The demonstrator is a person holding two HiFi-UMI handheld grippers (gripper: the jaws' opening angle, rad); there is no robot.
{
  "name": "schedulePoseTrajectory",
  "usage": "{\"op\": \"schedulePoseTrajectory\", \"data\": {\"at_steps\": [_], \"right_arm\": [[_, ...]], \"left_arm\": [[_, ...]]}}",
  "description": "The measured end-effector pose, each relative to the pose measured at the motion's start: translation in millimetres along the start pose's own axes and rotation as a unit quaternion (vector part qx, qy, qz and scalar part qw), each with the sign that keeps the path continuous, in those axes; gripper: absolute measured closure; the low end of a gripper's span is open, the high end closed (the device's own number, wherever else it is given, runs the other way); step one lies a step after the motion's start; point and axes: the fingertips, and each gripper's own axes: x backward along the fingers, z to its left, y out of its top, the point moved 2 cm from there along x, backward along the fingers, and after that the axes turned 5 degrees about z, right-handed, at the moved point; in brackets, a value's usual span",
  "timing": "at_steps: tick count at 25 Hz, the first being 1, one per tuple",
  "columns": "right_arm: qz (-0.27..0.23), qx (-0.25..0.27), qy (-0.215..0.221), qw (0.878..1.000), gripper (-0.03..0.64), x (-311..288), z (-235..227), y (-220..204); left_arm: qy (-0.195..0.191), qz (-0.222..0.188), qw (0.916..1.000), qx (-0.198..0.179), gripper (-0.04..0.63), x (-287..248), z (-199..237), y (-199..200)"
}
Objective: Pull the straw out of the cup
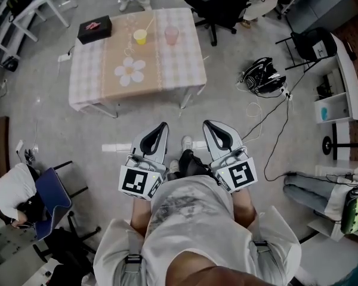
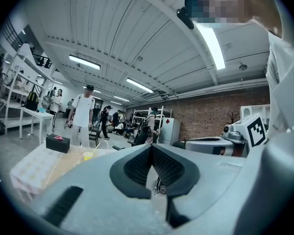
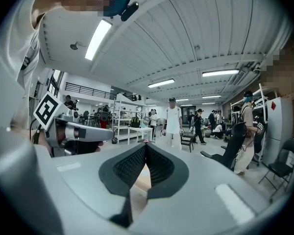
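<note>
A yellow cup (image 1: 140, 37) with a straw (image 1: 149, 25) leaning out of it stands at the far side of a cloth-covered table (image 1: 179, 64), next to a pink cup (image 1: 171, 35). Both grippers are held close to my body, well short of the table. My left gripper (image 1: 161, 126) and right gripper (image 1: 207, 124) point toward the table, side by side, each with its tips together and nothing between them. In the left gripper view the yellow cup (image 2: 88, 155) shows small at the left, beyond the left gripper (image 2: 151, 146). The right gripper (image 3: 146, 145) hides the table in its own view.
A black box (image 1: 95, 29) sits at the table's far left, and a flower-shaped mat (image 1: 130, 71) lies nearer me. A black office chair (image 1: 218, 8) stands behind the table. Cables and a headset (image 1: 264, 76) lie on the floor at right. A person (image 1: 12, 192) sits at left.
</note>
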Motion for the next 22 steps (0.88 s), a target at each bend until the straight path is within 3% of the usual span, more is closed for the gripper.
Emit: {"op": "schedulePoseTrajectory", "data": {"at_steps": [9, 22], "right_arm": [[-0.004, 0.003, 0.033, 0.999, 0.607, -54.7, -61.2, 7.8], [-0.021, 0.005, 0.072, 0.997, 0.607, -87.4, -137.8, 9.7]], "left_arm": [[0.03, 0.006, 0.9995, 0.002, 0.591, -65.1, 30.8, 13.6], [0.07, 0.0, 0.9975, -0.011, 0.591, -136.3, 34.9, 27.8]]}}
